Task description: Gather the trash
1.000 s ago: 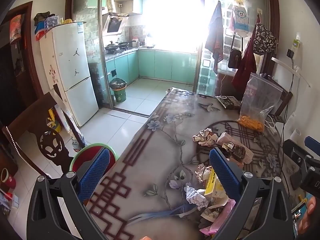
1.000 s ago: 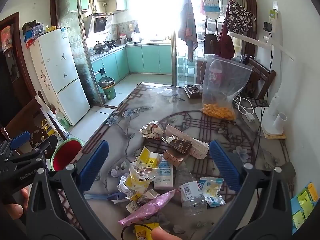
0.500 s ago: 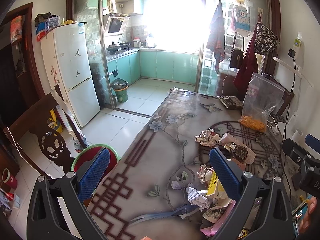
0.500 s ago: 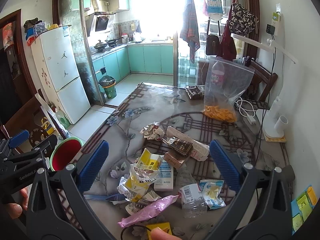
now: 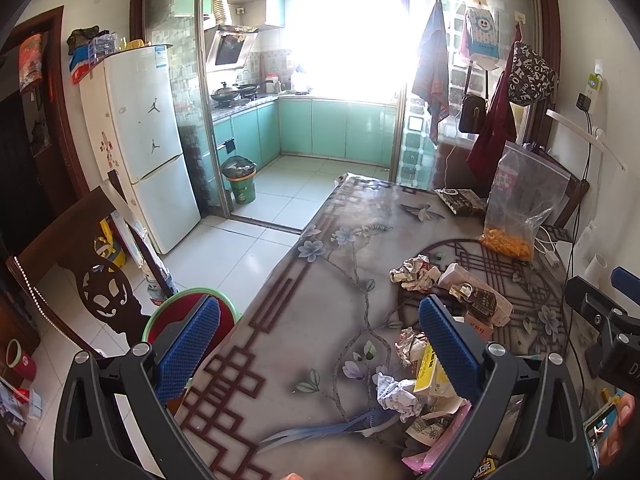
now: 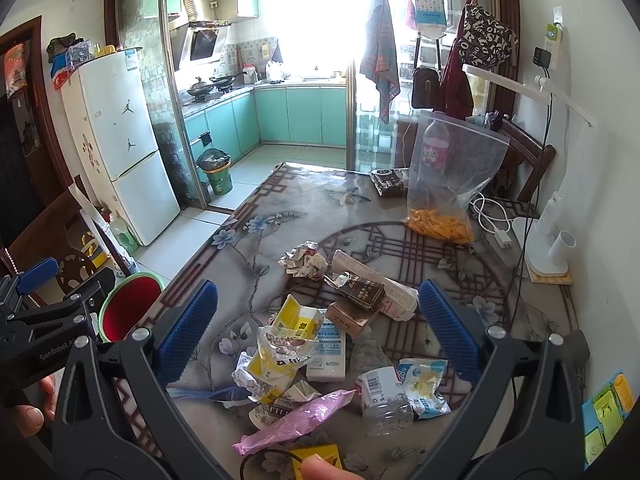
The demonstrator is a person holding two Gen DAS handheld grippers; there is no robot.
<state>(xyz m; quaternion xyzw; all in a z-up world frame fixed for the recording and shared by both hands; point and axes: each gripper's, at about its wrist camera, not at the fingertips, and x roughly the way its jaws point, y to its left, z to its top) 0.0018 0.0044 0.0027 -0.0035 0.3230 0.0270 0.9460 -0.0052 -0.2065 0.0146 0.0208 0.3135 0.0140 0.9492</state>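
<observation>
Trash pile (image 6: pixel 328 344) is sitting on the near-centre of the table (image 6: pixel 256 248), nothing picked yet, so this looks like the approach step. Right gripper (image 6: pixel 318 332) is hovering over the pile with fingers spread wide, empty. Left gripper (image 5: pixel 320 344) is also spread wide and empty, straddling the table's left edge.

Near to far: pink wrapper (image 6: pixel 296 420), crushed clear bottle (image 6: pixel 382 396), yellow-white packet (image 6: pixel 280 356), white carton (image 6: pixel 326 350), brown box (image 6: pixel 352 314), crumpled paper ball (image 6: pixel 304 260).

Red bin with green rim (image 6: pixel 128 306) is standing on the floor, just off the left table edge; likely the drop target.

Next move, my read: lower right gripper onto one near item, close, carry left to bin. Thin wrappers may be slipping between pads.
</observation>
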